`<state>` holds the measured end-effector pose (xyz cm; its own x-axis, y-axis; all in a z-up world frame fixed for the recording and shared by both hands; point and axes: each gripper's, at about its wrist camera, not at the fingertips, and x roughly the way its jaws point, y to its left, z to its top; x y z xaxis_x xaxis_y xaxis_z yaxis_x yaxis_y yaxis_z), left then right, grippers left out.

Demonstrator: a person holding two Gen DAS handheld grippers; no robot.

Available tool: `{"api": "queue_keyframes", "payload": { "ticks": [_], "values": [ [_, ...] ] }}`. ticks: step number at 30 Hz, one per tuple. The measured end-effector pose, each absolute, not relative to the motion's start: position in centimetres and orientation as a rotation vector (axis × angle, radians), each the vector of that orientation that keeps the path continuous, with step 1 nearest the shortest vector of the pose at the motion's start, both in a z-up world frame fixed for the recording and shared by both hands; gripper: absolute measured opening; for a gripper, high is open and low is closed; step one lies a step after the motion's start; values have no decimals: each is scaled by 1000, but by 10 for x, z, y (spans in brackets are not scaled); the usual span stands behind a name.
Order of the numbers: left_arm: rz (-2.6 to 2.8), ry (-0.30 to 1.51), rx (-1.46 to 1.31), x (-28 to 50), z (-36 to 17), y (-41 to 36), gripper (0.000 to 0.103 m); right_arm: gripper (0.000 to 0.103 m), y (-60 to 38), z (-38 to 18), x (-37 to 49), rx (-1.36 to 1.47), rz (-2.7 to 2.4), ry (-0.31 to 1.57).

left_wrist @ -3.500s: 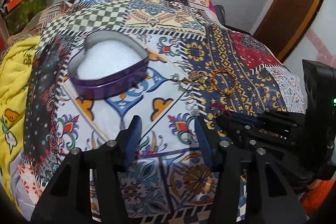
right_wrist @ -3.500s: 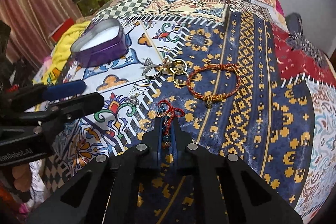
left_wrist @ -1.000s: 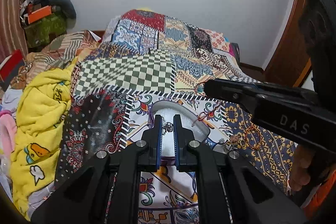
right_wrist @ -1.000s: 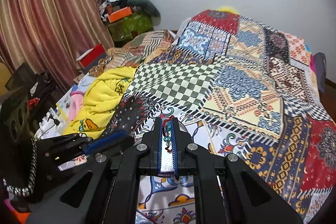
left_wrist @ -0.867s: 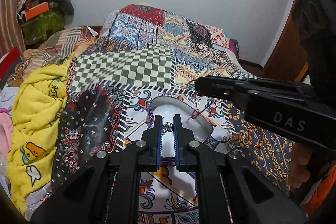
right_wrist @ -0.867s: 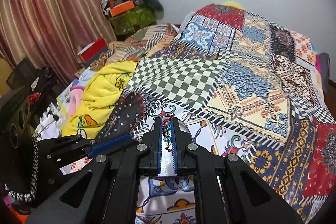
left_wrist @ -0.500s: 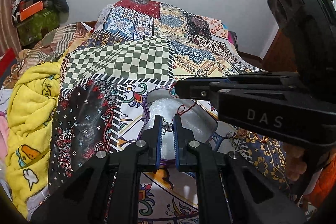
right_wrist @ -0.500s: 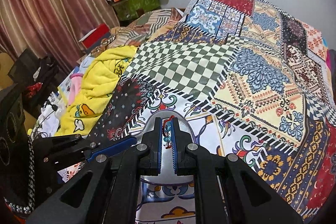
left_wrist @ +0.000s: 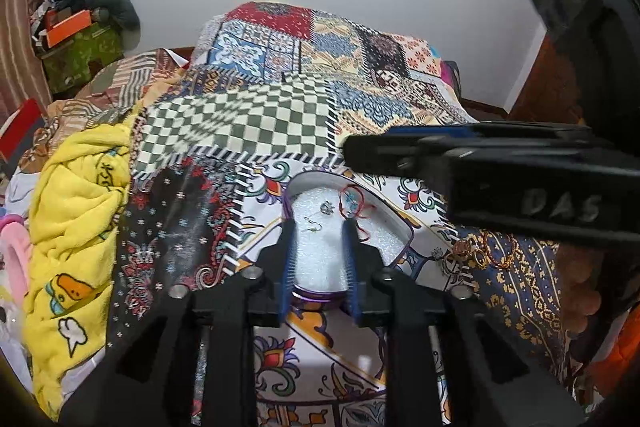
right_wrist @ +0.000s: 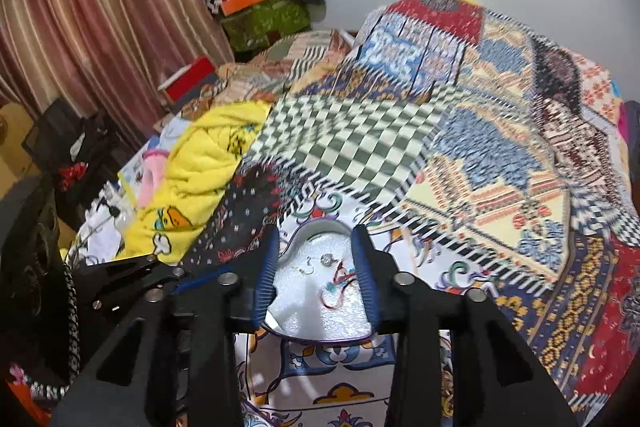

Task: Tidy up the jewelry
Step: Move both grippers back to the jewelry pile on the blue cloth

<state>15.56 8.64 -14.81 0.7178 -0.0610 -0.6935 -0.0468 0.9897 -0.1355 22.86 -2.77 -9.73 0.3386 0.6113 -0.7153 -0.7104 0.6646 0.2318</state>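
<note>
Purple metal, heart-shaped and lined with white foam, the jewelry tin (left_wrist: 394, 227) sits on the patchwork bedspread (left_wrist: 256, 131) and is the landmark here. Inside the tin, on the foam, lie a red thread bracelet (left_wrist: 354, 205) with small blue beads and, just beside it, silver earrings (left_wrist: 322, 213); both pieces also show in the right wrist view, the bracelet (right_wrist: 338, 285) nearer the tin's middle. The left gripper (left_wrist: 320, 243) hangs over the tin with its jaws spread apart and nothing between them; the right gripper (right_wrist: 316, 275) likewise stands released above the tin, empty. To the right of the tin, on the navy patch of the bedspread, the remaining rings and an orange beaded bracelet (left_wrist: 480, 253) wait in a small cluster. The step in hand looks like clearing away from the tin after a drop, then fetching the next piece. To do it well, lift each gripper straight up so no fingertip snags the loose red thread, and keep the two grippers from crossing. Then approach the cluster low and from the side, closing on one piece only, since the rings lie touching one another and could drag together.
</note>
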Motion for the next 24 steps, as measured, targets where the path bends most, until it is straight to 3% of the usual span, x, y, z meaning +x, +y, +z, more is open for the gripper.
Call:
{"api": "queue_keyframes", "payload": {
  "ticks": [3, 7, 24],
  "values": [
    [19, 745, -152, 148, -136, 90, 36, 34, -39, -85, 224, -113, 836, 838],
    [47, 709, -167, 138, -118, 97, 39, 34, -60, -69, 216, -96, 775, 794],
    [-12, 714, -138, 114, -94, 50, 43, 34, -160, -70, 184, -104, 545, 783]
  ]
}}
